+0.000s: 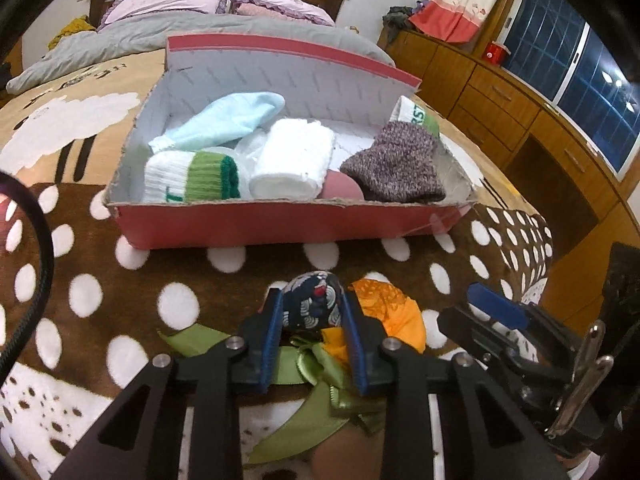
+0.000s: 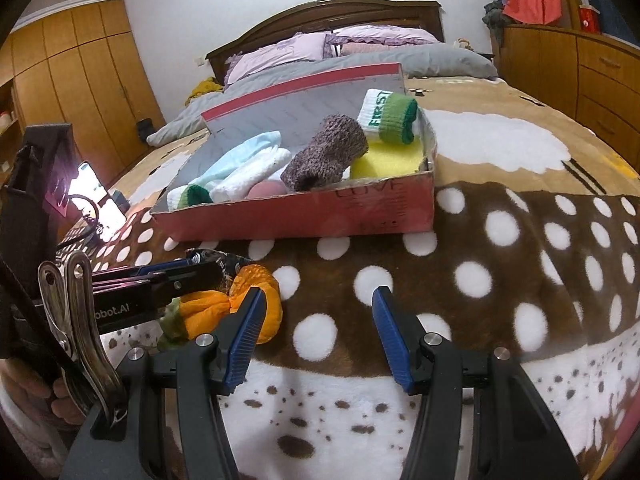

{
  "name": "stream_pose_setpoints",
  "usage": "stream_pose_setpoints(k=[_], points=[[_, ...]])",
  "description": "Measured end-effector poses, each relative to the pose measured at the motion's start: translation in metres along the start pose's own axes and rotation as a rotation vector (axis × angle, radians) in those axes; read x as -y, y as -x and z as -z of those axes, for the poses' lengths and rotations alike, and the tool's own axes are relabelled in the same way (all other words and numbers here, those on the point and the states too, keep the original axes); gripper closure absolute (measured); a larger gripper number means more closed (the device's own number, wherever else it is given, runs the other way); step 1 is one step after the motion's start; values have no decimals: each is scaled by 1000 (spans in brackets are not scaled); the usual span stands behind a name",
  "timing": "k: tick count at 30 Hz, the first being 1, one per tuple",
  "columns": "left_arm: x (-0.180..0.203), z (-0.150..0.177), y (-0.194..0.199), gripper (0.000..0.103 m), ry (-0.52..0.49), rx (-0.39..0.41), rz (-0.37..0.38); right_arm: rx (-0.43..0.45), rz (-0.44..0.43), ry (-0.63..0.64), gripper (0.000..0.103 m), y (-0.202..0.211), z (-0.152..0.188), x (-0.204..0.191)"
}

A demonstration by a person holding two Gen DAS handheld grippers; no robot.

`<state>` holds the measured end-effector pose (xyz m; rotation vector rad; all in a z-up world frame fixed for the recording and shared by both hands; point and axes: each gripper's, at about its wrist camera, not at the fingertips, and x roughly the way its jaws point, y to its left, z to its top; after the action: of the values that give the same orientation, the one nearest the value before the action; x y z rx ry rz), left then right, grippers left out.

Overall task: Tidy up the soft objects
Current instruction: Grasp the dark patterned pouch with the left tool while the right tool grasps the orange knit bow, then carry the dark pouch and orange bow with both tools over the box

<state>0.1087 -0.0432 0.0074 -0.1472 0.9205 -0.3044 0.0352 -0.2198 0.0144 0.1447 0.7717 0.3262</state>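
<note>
Left hand-held gripper [image 1: 312,312] is clamped on a little dark patterned pouch [image 1: 314,304], sitting on the spotted blanket [image 1: 180,272] right next to an orange fabric piece [image 1: 394,312] and some green ribbon [image 1: 296,364]. Right hand-held gripper [image 2: 318,336] has its jaws apart, nothing in them. Just past that, the red shoebox [image 1: 280,226] holds a light blue sock [image 1: 228,120], white roll [image 1: 294,158], speckled knit sock [image 1: 396,166], green-cuffed socks [image 1: 192,178], something pink [image 1: 340,190] and a yellow sponge [image 2: 386,160].

Wooden bed [image 2: 328,20], wardrobe [image 2: 80,64], drawers [image 1: 500,92], dark window [image 1: 568,76].
</note>
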Motion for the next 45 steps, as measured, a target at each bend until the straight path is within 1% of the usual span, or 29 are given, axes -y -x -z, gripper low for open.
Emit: stream_pose_setpoints(k=[10,17,18,20,24,29,34,45], points=[[-18,0,21,73,32,49,-19,-41,-40,32,46,-17,-2,-19],[-34,3,34,73,67,66,-34,-62,-47,51,47,-31,-2,-27],[-36,4,36,73,69,69,-36,-66,-51,52,48,-32,-2,-28],[-39,5,39,73,73,74,-42,-75,-70,55,58,-35,-1,-30],[-44,5,43,73,86,85,-50,-90,-108,65,74,-36,2,-32],[-47,4,51,73,98,110,-55,-54,-111,79,78,-29,3,-37],[-48,2,62,73,104,142,-67,10,-106,74,79,-12,-1,-34],[-43,-3,75,73,93,175,-55,65,-95,77,79,6,-11,-33]])
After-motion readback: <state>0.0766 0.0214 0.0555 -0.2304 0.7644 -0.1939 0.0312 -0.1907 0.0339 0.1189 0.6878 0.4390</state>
